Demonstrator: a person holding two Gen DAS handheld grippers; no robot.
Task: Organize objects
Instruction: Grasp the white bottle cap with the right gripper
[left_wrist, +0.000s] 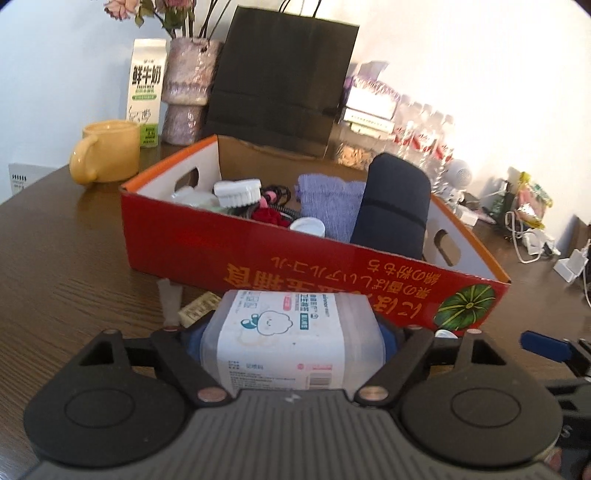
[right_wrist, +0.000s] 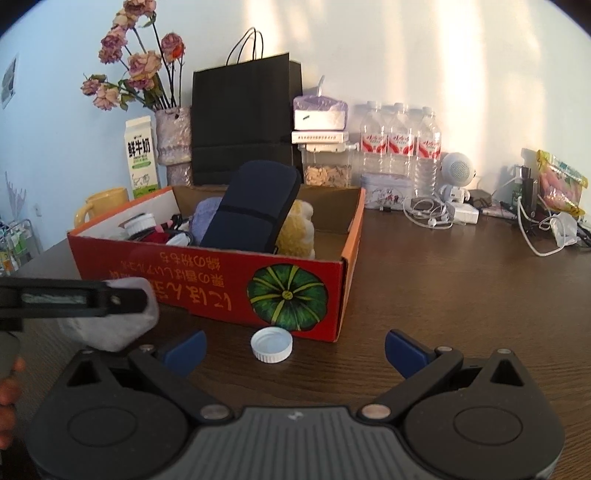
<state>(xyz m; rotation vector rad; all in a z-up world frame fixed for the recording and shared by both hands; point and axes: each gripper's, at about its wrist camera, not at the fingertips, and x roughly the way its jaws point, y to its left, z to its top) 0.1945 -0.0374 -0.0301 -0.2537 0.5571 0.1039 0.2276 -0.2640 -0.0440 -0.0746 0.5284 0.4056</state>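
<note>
Left gripper (left_wrist: 291, 332): a clear plastic box of cotton swabs (left_wrist: 288, 336) sits between its blue pads, label up; pads at the box's two sides, contact looks like a grasp.
Swab box position: just in front of the red cardboard box (left_wrist: 280, 266), near its long front wall; whether it rests on the table cannot be told.
Right gripper (right_wrist: 295, 350): fingers spread wide, nothing between them.
White bottle cap (right_wrist: 271, 345): flat on the wooden table (right_wrist: 461, 295), between the right gripper's pads, just beside the red box's front corner under the pumpkin print.
Red box contents: dark blue pouch (left_wrist: 391, 206) leaning upright, purple cloth (left_wrist: 328, 203), white round brush (left_wrist: 238, 192), dark hair ties, a white lid, a yellow fuzzy item (right_wrist: 297, 232).
Table, far-left corner: yellow mug (left_wrist: 107, 151), milk carton (left_wrist: 147, 92), vase of dried flowers (left_wrist: 184, 92).
Table, far edge: black paper bag (left_wrist: 280, 81), water bottles (right_wrist: 400, 147), small white robot figure (right_wrist: 456, 177), cables and chargers.
Table, under left gripper: a paper scrap and a small packet beside the swab box.
</note>
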